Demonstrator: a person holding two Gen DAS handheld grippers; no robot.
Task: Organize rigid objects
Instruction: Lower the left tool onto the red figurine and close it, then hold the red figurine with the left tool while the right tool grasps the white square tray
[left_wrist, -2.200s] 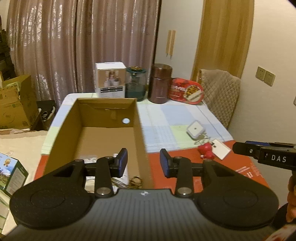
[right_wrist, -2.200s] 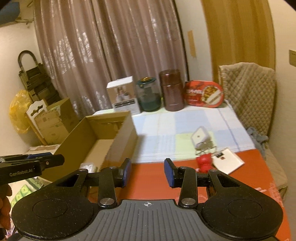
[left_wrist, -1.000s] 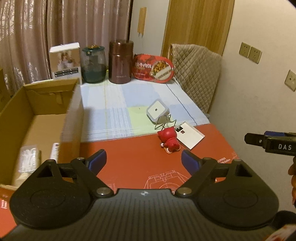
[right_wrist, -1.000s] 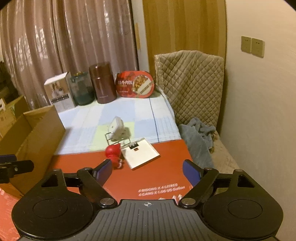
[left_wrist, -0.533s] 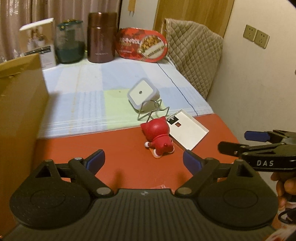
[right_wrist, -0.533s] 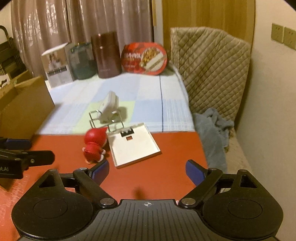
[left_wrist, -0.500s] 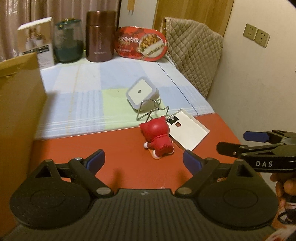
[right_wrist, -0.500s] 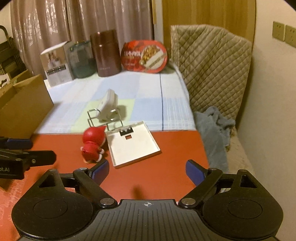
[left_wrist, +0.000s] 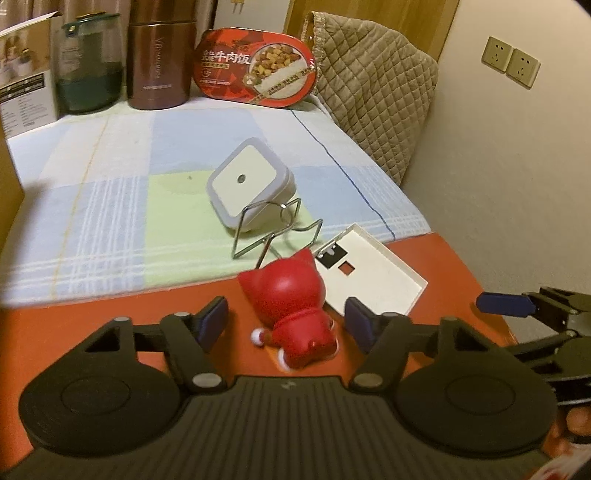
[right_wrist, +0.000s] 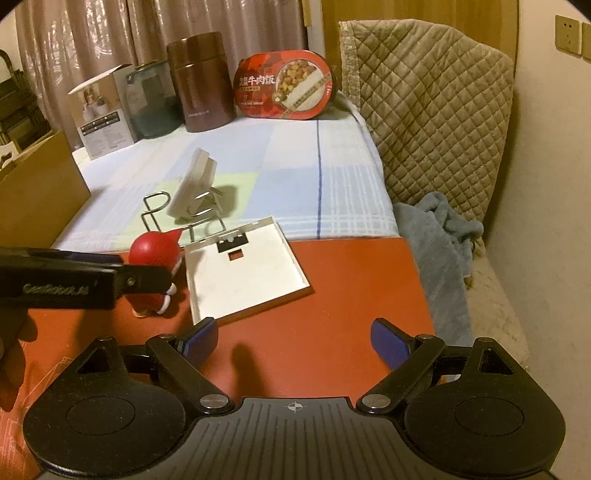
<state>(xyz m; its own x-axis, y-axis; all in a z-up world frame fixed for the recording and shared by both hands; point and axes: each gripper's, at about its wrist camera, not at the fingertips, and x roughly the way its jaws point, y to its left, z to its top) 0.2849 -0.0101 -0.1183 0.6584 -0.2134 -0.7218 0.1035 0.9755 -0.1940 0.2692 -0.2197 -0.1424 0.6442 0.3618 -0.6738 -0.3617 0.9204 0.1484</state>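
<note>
A red figurine (left_wrist: 291, 295) and white tray (left_wrist: 373, 280) lie on red board (left_wrist: 110, 314); the cloth (left_wrist: 110, 206) is checked blue, green and white.

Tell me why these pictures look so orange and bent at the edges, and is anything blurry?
Left wrist view: warm indoor light tints everything; the fisheye lens bows the wall sockets and darkens the corners; the red toy sits fairly sharp between the closing left claw. Right wrist view: same curve and tint; the open right claw casts a shadow on the red mat; the other claw's lettering is blurred.
</note>
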